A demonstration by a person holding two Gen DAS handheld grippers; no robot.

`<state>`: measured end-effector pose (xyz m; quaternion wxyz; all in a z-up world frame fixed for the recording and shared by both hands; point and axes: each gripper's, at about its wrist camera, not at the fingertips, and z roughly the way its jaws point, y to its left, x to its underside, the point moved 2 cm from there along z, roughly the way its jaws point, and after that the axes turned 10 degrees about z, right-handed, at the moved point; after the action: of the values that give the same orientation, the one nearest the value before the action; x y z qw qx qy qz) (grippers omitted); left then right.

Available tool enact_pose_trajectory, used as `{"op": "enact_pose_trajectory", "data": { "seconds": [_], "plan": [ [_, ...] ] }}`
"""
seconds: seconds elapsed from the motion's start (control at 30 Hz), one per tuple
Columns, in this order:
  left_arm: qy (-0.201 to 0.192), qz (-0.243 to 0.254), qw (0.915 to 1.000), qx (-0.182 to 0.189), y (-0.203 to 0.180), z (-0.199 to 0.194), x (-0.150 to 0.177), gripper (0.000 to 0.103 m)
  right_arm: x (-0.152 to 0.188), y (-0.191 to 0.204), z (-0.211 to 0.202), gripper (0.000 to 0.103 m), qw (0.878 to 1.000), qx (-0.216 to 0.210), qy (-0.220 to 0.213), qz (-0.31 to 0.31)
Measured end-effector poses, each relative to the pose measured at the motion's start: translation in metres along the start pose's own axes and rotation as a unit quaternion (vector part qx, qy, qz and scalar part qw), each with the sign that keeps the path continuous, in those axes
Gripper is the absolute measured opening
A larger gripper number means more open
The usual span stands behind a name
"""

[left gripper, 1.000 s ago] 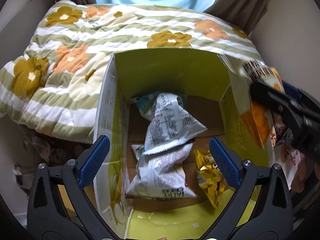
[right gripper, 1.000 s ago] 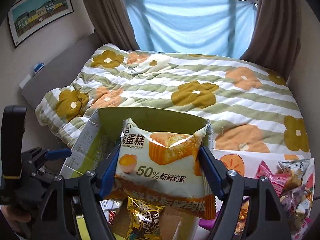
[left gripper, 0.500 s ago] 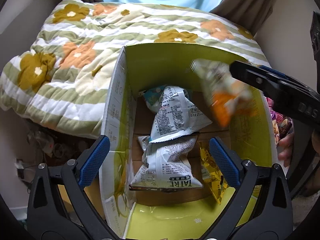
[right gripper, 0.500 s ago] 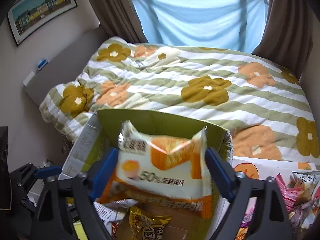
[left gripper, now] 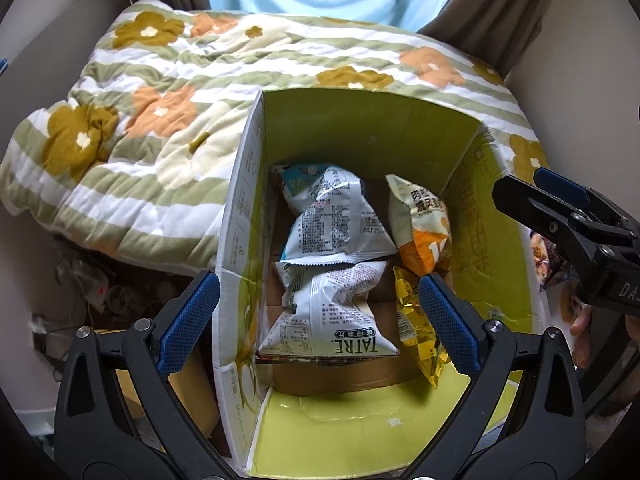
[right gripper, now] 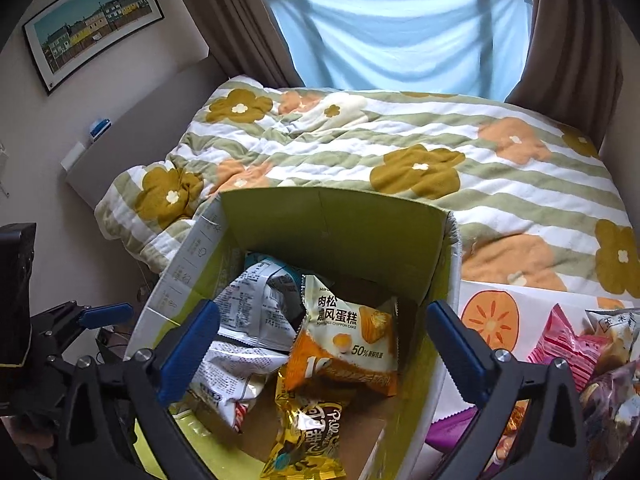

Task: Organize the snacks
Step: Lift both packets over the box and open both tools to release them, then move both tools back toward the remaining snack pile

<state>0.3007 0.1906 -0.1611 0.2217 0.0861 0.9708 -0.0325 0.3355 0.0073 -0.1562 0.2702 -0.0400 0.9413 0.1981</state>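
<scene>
The right gripper (right gripper: 322, 354) is opening wide, holding nothing. The cake bag (right gripper: 346, 344) lies in the box (right gripper: 340, 232), maybe touching its right wall.

My box (left gripper: 360, 128) is lime green inside, the cake pack (right gripper: 348, 344) white and orange, one wrapper (right gripper: 304, 436) shiny gold, and the quilt (right gripper: 400, 148) striped green-white with mustard and orange flowers.

Soft window daylight, sharp, fisheye-warped edges
</scene>
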Motion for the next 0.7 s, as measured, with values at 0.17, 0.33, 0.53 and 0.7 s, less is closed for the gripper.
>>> {"op": "enact_pose_trajectory", "data": {
  "seconds": [0.17, 0.33, 0.53, 0.7],
  "plan": [
    [-0.020, 0.019, 0.9995, 0.017, -0.016, -0.015, -0.005, 0.099, 0.001, 0.000, -0.032, 0.103, 1.000, 0.010, -0.025, 0.009],
    [-0.031, 0.045, 0.9977, 0.039, -0.049, -0.024, -0.007, 0.099, 0.007, -0.015, -0.067, 0.103, 0.998, 0.034, -0.046, 0.026],
    [-0.054, 0.069, 0.9947, 0.053, -0.102, -0.042, -0.004, 0.099, 0.016, -0.062, -0.120, 0.103, 0.994, 0.047, -0.077, 0.062],
    [-0.077, 0.060, 0.9944, 0.042, -0.159, -0.060, 0.006, 0.099, 0.029, -0.099, -0.159, 0.103, 0.992, 0.053, -0.094, 0.061]
  ]
}}
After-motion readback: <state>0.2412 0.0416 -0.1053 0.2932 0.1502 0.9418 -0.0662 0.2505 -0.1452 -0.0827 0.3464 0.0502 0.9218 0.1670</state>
